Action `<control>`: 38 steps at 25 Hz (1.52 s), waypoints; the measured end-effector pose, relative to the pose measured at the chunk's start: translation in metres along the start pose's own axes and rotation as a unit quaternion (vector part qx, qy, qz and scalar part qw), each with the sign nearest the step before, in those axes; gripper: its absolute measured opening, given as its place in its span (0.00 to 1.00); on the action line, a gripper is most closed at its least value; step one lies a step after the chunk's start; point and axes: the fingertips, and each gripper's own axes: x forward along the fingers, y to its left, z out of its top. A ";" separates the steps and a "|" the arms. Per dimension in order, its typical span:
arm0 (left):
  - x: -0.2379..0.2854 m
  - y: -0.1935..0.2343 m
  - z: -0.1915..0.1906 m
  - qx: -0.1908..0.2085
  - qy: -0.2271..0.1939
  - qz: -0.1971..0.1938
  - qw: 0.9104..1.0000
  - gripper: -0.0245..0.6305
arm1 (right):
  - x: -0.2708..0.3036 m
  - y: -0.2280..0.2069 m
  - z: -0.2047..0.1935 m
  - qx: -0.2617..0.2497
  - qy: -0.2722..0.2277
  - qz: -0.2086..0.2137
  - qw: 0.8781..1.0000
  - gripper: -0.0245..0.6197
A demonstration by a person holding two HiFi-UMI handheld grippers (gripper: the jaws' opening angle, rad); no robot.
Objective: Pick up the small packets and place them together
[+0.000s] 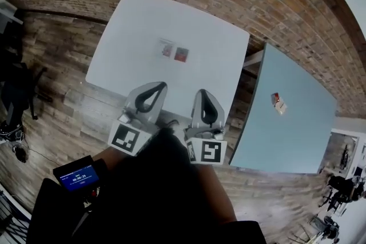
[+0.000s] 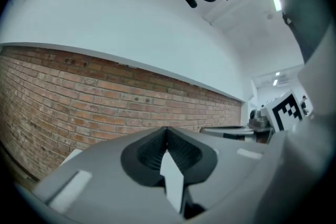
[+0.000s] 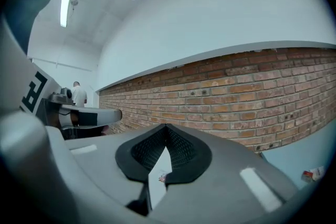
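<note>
The white table [image 1: 143,26] is carrying a pale packet [image 1: 166,47] just beside a red packet [image 1: 181,55], the blue table [image 1: 297,123] is bearing a third packet [image 1: 278,103], and the left gripper [image 1: 162,86] and right gripper [image 1: 203,92] are hovering with jaws pressed together, empty.

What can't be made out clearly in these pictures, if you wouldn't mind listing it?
- Print on the pale packet and the red packet: too small in the head view.
- Third packet on the blue table: tiny in the head view, blurred at the right gripper view's edge.
- Those first two in the left gripper view: hidden behind the left claw.
</note>
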 end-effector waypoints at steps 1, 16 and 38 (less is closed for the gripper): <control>0.003 -0.003 0.000 0.011 0.005 -0.002 1.000 0.04 | -0.001 -0.003 0.003 -0.001 -0.004 -0.005 1.000 0.04; 0.011 0.034 0.014 0.005 -0.011 0.043 0.999 0.04 | 0.028 0.009 0.029 -0.034 -0.027 -0.007 0.999 0.04; -0.002 0.080 0.016 -0.012 -0.013 0.041 0.999 0.04 | 0.058 0.035 0.028 -0.052 -0.022 -0.037 0.998 0.04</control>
